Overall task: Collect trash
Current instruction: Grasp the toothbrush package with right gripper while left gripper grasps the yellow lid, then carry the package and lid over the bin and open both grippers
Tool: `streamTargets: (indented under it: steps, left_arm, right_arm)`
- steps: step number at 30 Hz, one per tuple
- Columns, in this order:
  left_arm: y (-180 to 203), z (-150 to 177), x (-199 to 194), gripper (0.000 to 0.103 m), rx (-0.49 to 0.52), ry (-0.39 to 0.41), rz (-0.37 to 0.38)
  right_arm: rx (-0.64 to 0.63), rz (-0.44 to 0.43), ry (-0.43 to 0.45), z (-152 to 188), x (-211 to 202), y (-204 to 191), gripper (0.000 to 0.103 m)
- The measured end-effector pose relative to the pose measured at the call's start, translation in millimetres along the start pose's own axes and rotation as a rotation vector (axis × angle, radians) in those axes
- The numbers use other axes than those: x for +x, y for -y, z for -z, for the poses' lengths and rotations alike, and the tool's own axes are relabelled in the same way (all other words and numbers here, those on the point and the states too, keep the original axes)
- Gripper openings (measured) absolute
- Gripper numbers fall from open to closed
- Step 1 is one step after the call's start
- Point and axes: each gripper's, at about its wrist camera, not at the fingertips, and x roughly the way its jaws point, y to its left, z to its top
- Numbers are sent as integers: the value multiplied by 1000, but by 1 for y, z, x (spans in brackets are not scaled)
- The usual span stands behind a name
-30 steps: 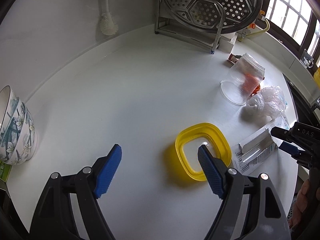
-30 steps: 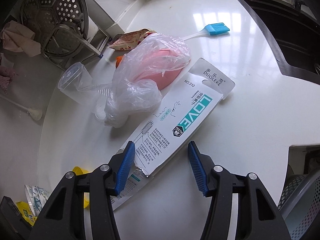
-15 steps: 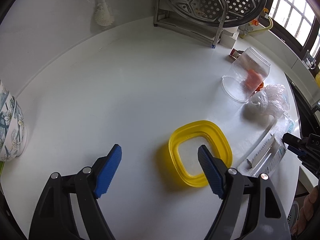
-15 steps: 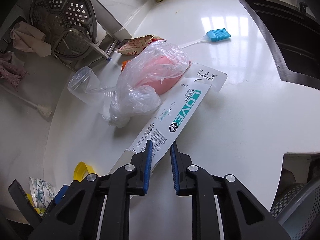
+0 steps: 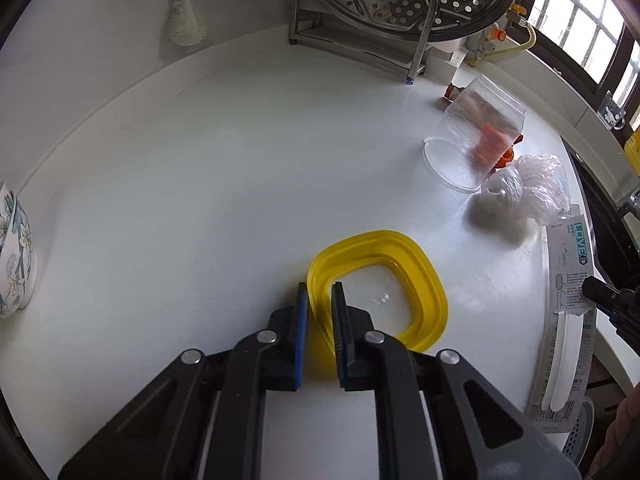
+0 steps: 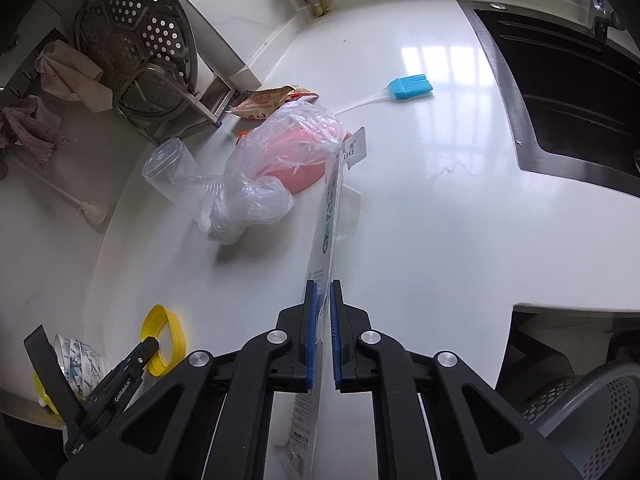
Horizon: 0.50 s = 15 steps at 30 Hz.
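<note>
A yellow plastic ring lid (image 5: 424,272) lies on the white counter (image 5: 200,184). My left gripper (image 5: 320,292) is closing on its near-left rim, which sits pinched between the blue pads. The white toothbrush package (image 6: 330,208) stands edge-on, lifted off the counter, with my right gripper (image 6: 323,292) closing tight on its lower part. The same package (image 5: 570,280) shows at the right edge of the left wrist view. A crumpled clear plastic bag (image 6: 272,160) over something pink, a tipped clear cup (image 6: 172,168) and a snack wrapper (image 6: 268,100) lie beyond.
A blue silicone brush (image 6: 412,88) lies near the dark sink (image 6: 560,100). A metal steamer rack (image 5: 380,0) stands at the back. A flowered bowl (image 5: 16,248) sits at the left edge. A grey perforated basket (image 6: 592,420) is below the counter's right edge.
The left jaws came together on the yellow lid's rim. The right jaws closed on the toothbrush package, which tipped from flat to edge-on and rose.
</note>
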Motion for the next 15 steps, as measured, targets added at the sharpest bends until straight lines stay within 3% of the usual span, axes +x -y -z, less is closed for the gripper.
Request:
streamTargets:
  steps: [4,15]
  left_arm:
    - [4,5,-8,4,2,1,18]
    - [22,19,-37,4,35,1,33]
  right_arm:
    - [-12,-8,-8,4,-6,2,4]
    - [-22,-38,-1,15,-37,15,4]
